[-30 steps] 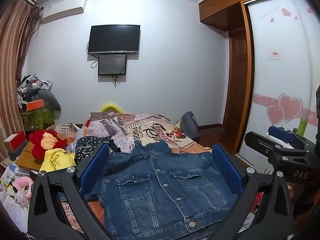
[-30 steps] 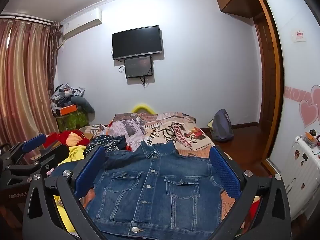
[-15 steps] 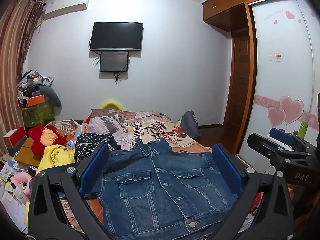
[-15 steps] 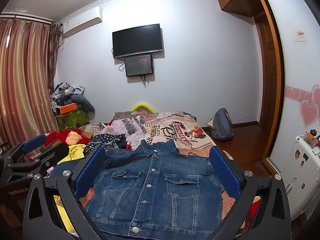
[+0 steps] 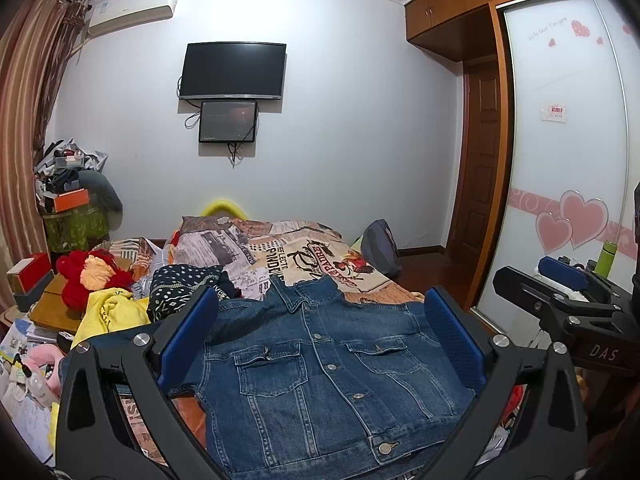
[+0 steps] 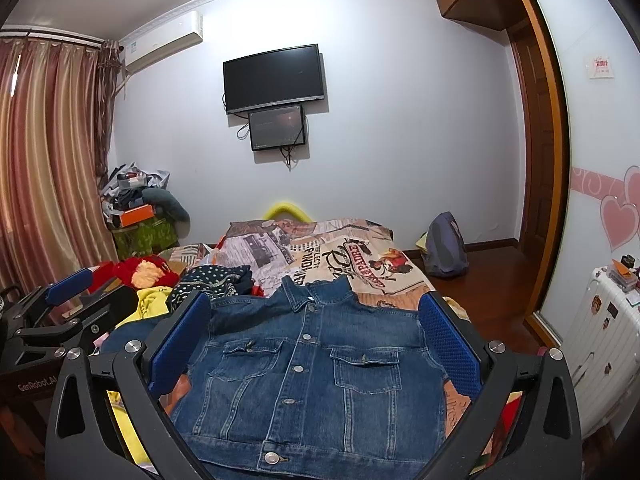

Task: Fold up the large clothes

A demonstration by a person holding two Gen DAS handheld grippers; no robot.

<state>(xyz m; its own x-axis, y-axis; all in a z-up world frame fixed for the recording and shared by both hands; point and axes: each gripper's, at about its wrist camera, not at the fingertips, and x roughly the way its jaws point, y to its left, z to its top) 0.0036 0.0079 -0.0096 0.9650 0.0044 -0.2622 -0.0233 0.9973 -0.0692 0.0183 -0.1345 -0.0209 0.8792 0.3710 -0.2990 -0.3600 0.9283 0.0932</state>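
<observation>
A blue denim jacket [image 5: 320, 372] lies flat and buttoned on the bed, front up, collar toward the far wall; the right wrist view shows the same jacket [image 6: 316, 368]. My left gripper [image 5: 320, 316] hovers over it, open, blue pads wide apart, nothing between them. My right gripper [image 6: 316, 316] is likewise open above the jacket. Each gripper appears in the other's view: the right gripper [image 5: 560, 280] at the right edge, the left gripper [image 6: 68, 296] at the left edge. The sleeves seem tucked under and are hidden.
The bed's printed cover [image 5: 304, 252] stretches behind the jacket. A pile of clothes, yellow [image 5: 108, 312], dotted dark [image 5: 180, 284] and a red plush [image 5: 88, 276], lies to the left. A white suitcase [image 6: 600, 344] stands right, a backpack [image 6: 444, 244] on the floor.
Both cameras have tilted or drifted slightly, so the wall TV sits a little differently in view. The jacket has not moved and both grippers stay open.
</observation>
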